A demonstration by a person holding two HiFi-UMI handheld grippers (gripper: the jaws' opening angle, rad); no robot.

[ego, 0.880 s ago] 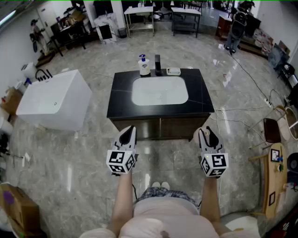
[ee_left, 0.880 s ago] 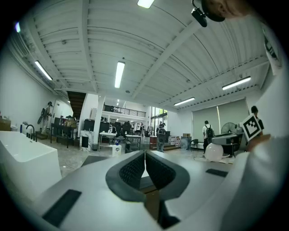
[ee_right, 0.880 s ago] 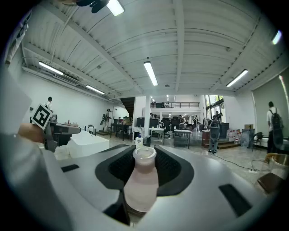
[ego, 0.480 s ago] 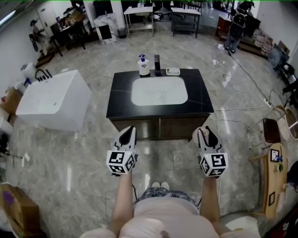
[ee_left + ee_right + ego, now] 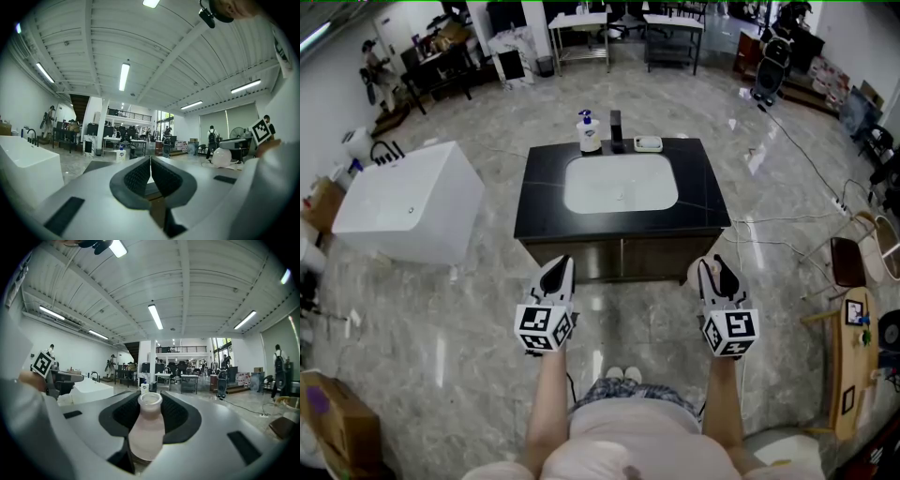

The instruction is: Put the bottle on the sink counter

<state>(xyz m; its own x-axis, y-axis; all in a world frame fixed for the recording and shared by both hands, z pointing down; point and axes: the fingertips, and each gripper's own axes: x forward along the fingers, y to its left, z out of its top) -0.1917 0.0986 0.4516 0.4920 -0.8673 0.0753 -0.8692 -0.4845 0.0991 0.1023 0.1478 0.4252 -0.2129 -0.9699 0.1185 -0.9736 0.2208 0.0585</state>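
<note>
A pale pink bottle (image 5: 146, 430) with a white cap stands upright between the pads of my right gripper (image 5: 150, 401), which is shut on it. In the head view that right gripper (image 5: 718, 274) hangs over the floor, just short of the front right corner of the black sink counter (image 5: 546, 192). The counter has a white basin (image 5: 621, 183). My left gripper (image 5: 556, 277) is level with the right one, short of the counter's front left. Its jaws (image 5: 150, 164) are shut, with nothing between them.
At the counter's back edge stand a soap dispenser (image 5: 590, 131), a dark faucet (image 5: 617, 130) and a soap dish (image 5: 649, 143). A white bathtub (image 5: 408, 202) stands to the left. Cables (image 5: 787, 225) trail across the floor on the right, near a wooden table (image 5: 851, 370).
</note>
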